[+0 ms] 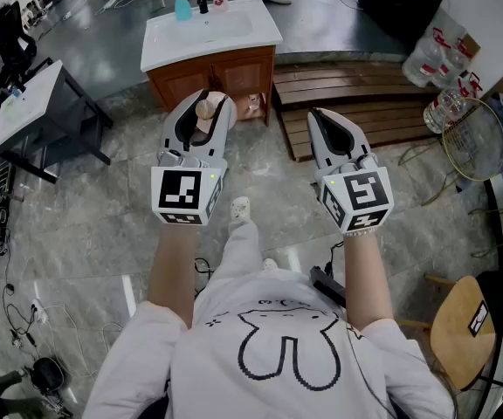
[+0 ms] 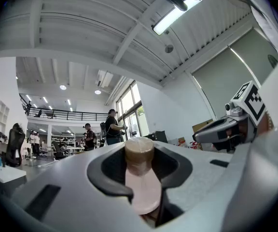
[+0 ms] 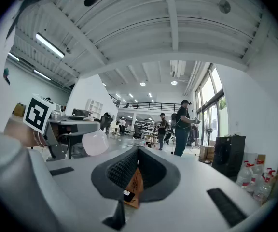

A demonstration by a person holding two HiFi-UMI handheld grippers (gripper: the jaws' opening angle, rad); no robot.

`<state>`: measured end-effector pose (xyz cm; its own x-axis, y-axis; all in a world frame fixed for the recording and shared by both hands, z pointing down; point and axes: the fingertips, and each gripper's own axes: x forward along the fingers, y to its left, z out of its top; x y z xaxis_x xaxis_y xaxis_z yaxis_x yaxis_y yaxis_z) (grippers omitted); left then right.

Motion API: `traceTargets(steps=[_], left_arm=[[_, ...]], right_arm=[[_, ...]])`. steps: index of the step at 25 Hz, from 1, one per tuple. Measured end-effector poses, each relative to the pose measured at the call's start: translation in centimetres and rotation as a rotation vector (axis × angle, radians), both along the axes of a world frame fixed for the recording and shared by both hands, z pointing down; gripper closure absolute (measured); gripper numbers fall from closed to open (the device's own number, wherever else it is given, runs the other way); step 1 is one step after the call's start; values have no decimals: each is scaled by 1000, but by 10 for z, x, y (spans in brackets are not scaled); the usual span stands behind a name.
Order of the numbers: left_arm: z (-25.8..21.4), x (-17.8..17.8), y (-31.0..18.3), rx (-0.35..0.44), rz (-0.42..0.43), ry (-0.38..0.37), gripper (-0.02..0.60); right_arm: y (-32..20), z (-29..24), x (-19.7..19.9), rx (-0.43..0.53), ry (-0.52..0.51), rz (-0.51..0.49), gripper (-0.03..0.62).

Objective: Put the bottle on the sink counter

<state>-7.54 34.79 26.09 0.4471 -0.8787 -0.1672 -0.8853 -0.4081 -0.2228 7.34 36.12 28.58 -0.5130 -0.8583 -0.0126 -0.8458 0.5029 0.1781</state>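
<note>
My left gripper [image 1: 204, 103] is shut on a pale pink bottle [image 1: 204, 109] with a tan cap, held over the floor short of the sink counter. In the left gripper view the bottle [image 2: 140, 182] sits upright between the dark pads, cap at the tips. The sink counter [image 1: 256, 33] is a white basin top on a wooden cabinet at the top of the head view. My right gripper [image 1: 320, 119] hangs level to the right, shut with nothing in it; its pads meet at the tips [image 3: 138, 151]. From the right gripper view the bottle's pale base [image 3: 95, 141] shows in the left gripper.
A blue bottle [image 1: 182, 7] and two other bottles stand at the counter's back. Wooden slatted steps [image 1: 356, 103] lie right of the cabinet. A grey desk [image 1: 33, 103] stands at left, water bottles [image 1: 439, 59] and a wooden chair [image 1: 461, 321] at right. Cables cross the floor at left.
</note>
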Motion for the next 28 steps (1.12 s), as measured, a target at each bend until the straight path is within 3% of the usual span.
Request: traceTargets(steps=[12,22,28], left_arm=[[1,0,-74,-11,-8,12,454],[7,-12,-198,-36,-14,34,454],[12,-23,-277,-47,11,37,454]], right_arm=[[-73,-4,4,4,13,0,566],[-194,1,-2,-24,50,5,566],[-271,8,-8,-51,43,59,566]])
